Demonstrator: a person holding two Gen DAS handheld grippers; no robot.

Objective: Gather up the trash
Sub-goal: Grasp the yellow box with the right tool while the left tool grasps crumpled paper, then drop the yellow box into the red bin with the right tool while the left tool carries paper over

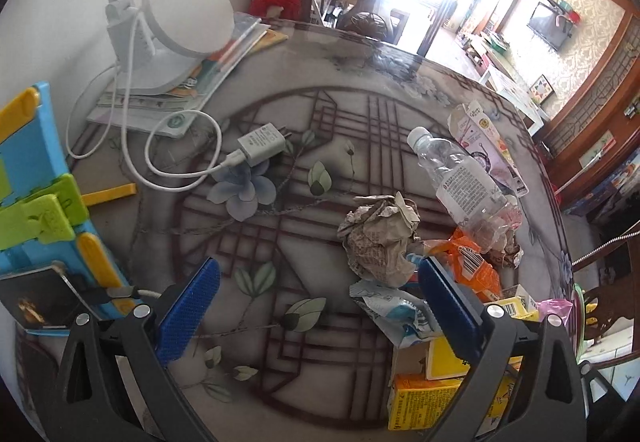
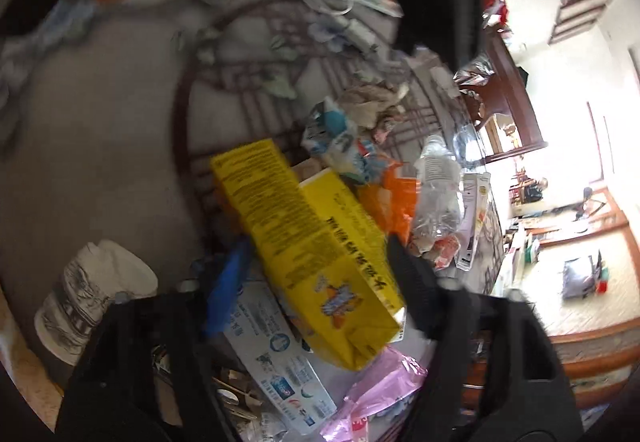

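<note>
Closing on the yellow carton (image 2: 320, 254) is the step in hand, we judge. In the right wrist view the carton lies tilted between the jaws of the right gripper (image 2: 316, 278), on top of a white-and-blue toothpaste box (image 2: 276, 362) and just beside a pink plastic bag (image 2: 376, 390). The blue finger (image 2: 228, 290) sits at the carton's left face and the dark one near its right edge. Frame is blurred, so we cannot tell whether the pads actually press it.

Rest of the trash is heaped at that side of the counter (image 1: 248, 322): crumpled newspaper (image 1: 380, 238), clear plastic bottle (image 1: 464, 186), orange wrapper (image 1: 472, 266), blue-white pouch (image 1: 400, 314), a flattened cardboard sleeve (image 1: 488, 146).

The left gripper (image 1: 320, 306) is released, jaws wide, nothing between them, hovering over the counter just short of the newspaper.

To do it well, we'd say: square the pads on the carton's broad faces, mid-length, not the crushed end. Squeeze gently, since it looks empty and will likely buckle. Lift straight so the pink bag and box don't drag along. Keep clear of the charger (image 1: 260, 142), lamp (image 1: 180, 22) and the paper cup (image 2: 92, 298).
</note>
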